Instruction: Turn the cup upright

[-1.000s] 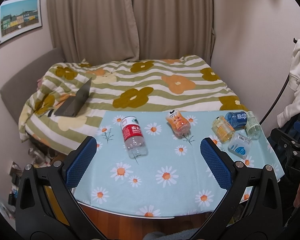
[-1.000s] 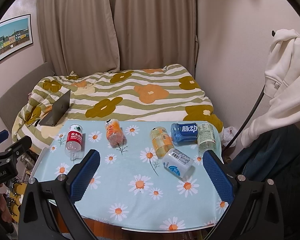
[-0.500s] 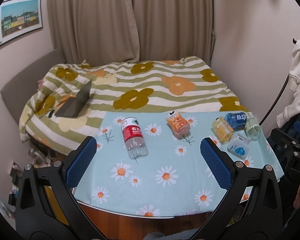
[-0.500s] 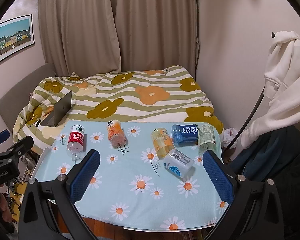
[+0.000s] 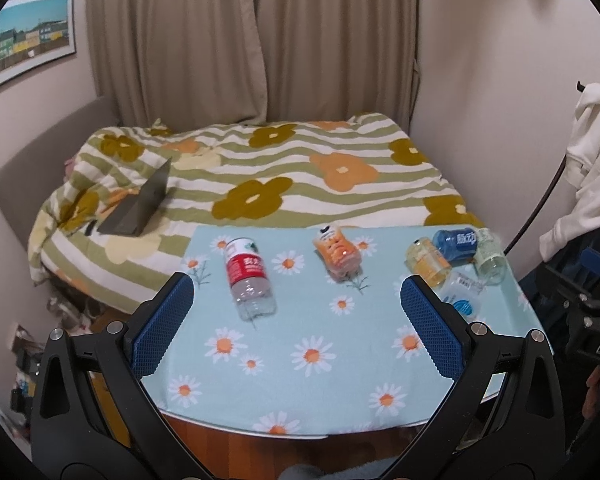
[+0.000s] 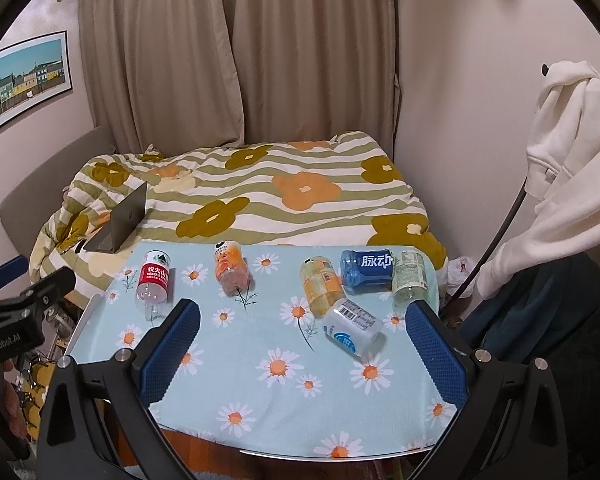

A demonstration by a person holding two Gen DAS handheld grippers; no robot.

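Observation:
Several bottles lie on their sides on a daisy-print tablecloth (image 5: pixel 312 356) (image 6: pixel 268 364). A red-label water bottle (image 5: pixel 249 276) (image 6: pixel 154 280) lies at the left, an orange bottle (image 5: pixel 337 255) (image 6: pixel 231 266) near the middle. At the right cluster a yellow bottle (image 6: pixel 320 286) (image 5: pixel 427 266), a blue bottle (image 6: pixel 366 270) (image 5: pixel 456 242), a pale green bottle (image 6: pixel 410 276) (image 5: pixel 489 258) and a white-label bottle (image 6: pixel 354 326) (image 5: pixel 462 296). My left gripper (image 5: pixel 296 324) and right gripper (image 6: pixel 300 348) both hang open above the table's near edge, holding nothing.
Behind the table is a bed with a striped flower quilt (image 6: pixel 260 192) and an open laptop (image 5: pixel 140 208) (image 6: pixel 120 220) on it. Curtains hang at the back. A white hoodie (image 6: pixel 572 168) hangs on the right. The left gripper's body (image 6: pixel 12 320) shows at the left edge.
Both cameras have drifted slightly; the table and bottles sit a little lower and nearer in view. No bottle has moved and both grippers stay open.

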